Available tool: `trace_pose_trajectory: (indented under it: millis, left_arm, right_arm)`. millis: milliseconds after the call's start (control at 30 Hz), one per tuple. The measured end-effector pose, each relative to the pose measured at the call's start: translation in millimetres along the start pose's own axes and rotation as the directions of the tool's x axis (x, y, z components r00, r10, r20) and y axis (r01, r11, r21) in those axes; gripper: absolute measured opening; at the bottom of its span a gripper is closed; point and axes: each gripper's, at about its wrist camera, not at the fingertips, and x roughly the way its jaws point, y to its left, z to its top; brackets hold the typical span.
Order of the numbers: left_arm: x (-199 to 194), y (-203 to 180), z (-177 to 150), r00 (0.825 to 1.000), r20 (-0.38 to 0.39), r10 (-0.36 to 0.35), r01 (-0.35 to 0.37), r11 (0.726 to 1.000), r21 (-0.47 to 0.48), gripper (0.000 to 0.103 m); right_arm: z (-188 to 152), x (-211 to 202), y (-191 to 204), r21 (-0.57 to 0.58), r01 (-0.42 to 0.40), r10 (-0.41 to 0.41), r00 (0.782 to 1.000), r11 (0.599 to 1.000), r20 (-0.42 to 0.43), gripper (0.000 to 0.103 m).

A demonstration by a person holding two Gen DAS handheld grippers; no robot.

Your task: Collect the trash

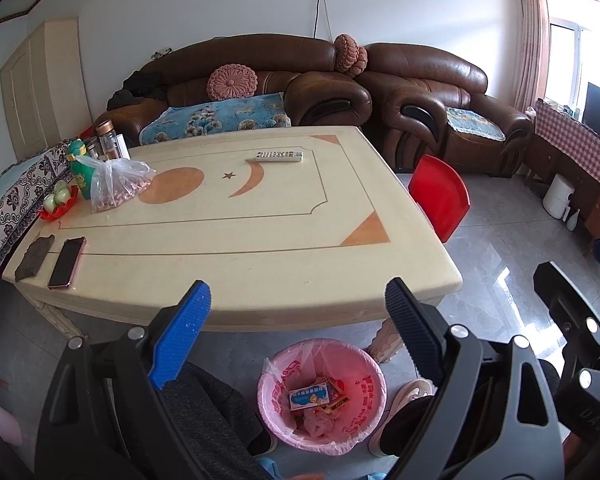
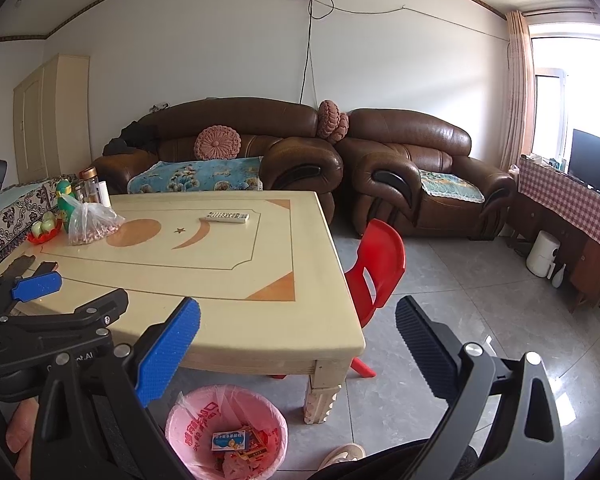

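Note:
A bin lined with a pink bag stands on the floor by the near corner of the cream table. Inside it lie a blue-and-white box, smaller packets and crumpled wrapping. My left gripper hangs open above the bin and the table's near edge, nothing between its fingers. My right gripper is also open and empty, over the table corner and floor. In the right wrist view the left gripper shows at the left, above the table.
On the table lie a remote, a clear bag of nuts, a green bottle, a red fruit dish, a phone and a dark cloth. A red chair stands at the table's right. Brown sofas fill the back.

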Motion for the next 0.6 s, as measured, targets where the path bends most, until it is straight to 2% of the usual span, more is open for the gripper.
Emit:
trace_pose_trajectory:
  millis: [333,367,400,467,600]
  left_arm:
    - [2.3,3.0,-0.9,1.0,-0.005,0.01,-0.01,1.0,0.007,0.087]
    - [2.9,3.1,-1.0,1.0,-0.002,0.029,-0.029,1.0,0.009,0.093]
    - [3.8,2.7,-0.7,0.999,-0.002,0.034,-0.034,0.999,0.01,0.095]
    - [5.3,4.6,-1.6,1.0,-0.014,-0.01,0.01,1.0,0.002,0.095]
    - [7.7,4.5,-2.1,0.999,-0.027,-0.033,0.033,0.999,0.003,0.095]
  right_arm:
    - [-1.7,2.9,0.0,-0.001,0.008,-0.008,1.0,1.0,-0.003,0.096]
    - [-2.6,4.1,-0.5,0.001,0.01,-0.01,1.0,1.0,-0.005,0.096]
    - [-3.4,4.9,-0.8,0.002,0.011,-0.011,1.0,1.0,-0.007,0.096]
    - [-4.2,6.3,-1.0,0.003,0.014,-0.014,1.0,1.0,-0.009,0.096]
    - [-6.6,7.3,-1.7,0.007,0.015,-0.015,1.0,1.0,-0.012,0.096]
